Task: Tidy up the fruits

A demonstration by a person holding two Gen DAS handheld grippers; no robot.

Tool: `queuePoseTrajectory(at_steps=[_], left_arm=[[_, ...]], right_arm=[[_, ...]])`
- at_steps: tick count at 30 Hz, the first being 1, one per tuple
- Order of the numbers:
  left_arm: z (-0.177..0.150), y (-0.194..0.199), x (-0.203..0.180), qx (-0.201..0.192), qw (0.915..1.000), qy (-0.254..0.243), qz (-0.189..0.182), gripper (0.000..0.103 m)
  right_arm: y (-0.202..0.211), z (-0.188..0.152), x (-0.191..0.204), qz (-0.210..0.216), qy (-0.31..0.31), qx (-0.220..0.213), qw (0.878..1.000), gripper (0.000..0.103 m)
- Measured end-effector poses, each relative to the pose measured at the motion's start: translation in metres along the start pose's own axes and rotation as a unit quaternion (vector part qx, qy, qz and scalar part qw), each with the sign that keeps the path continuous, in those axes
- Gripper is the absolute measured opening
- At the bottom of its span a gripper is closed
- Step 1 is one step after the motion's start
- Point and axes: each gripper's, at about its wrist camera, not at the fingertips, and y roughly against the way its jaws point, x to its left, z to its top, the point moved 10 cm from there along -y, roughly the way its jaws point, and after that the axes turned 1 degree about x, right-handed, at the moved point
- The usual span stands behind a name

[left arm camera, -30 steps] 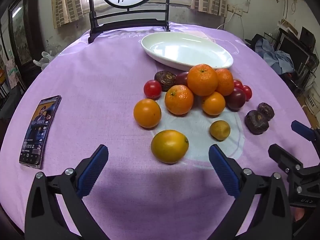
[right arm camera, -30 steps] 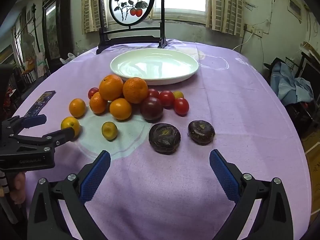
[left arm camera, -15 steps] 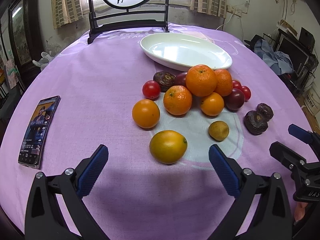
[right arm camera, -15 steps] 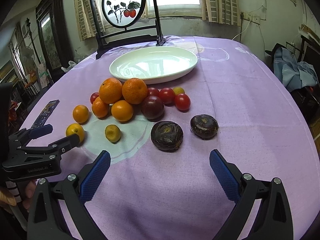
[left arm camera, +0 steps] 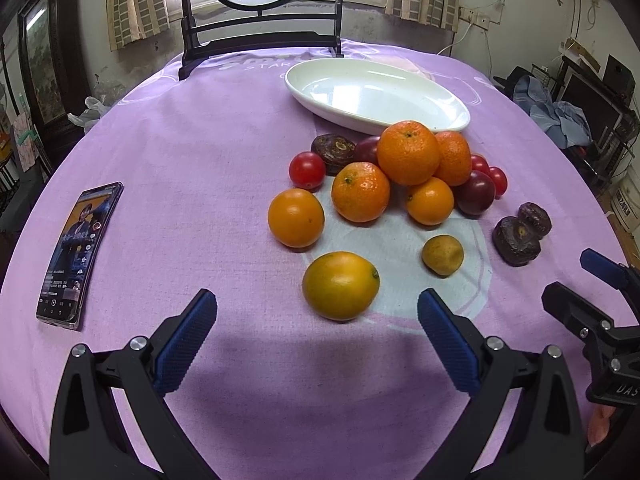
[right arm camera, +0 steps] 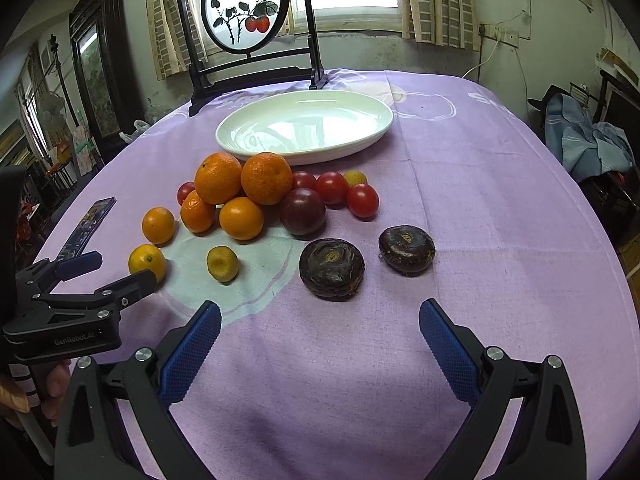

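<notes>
A pile of oranges [left arm camera: 408,152] [right arm camera: 218,178], red tomatoes [right arm camera: 362,200], a dark plum [right arm camera: 302,210] and dark brown fruits [right arm camera: 332,268] lies on the purple cloth in front of an empty white oval plate [left arm camera: 376,94] [right arm camera: 306,126]. My left gripper [left arm camera: 316,332] is open and empty, just short of a yellow-orange fruit [left arm camera: 340,284]. My right gripper [right arm camera: 320,340] is open and empty, just short of the nearest dark brown fruit. A small yellow fruit [left arm camera: 442,255] lies apart from the pile.
A smartphone [left arm camera: 78,248] lies on the cloth at the left. A black stand with a round painted screen [right arm camera: 244,8] stands behind the plate. The round table's edge falls away on the right, with clothes [right arm camera: 584,140] beyond it.
Both grippers have drawn back and risen slightly, and the right one has turned a little to the right. Both stay open. No fruit has moved.
</notes>
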Motion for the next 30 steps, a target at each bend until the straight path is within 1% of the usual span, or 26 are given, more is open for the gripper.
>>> queuePoseTrajectory(at_steps=[8,19,30], left_arm=[[-0.0009,-0.0011,0.0007,0.004,1.0,-0.001,0.007,0.099],[-0.004,-0.0057,0.002,0.015,0.9999,0.004,0.004,0.099],[-0.0063,-0.0071,0.0024,0.018,0.9998,0.006,0.002,0.099]], right_arm=[[0.0008,0.0007,-0.0003,-0.014,0.006,-0.006,1.0,0.1],[-0.0028,-0.0022,0.0027,-0.012,0.009,0.003,1.0,0.1],[-0.0036,-0.0032,0.0034,-0.012,0.008,0.004,1.0,0.1]])
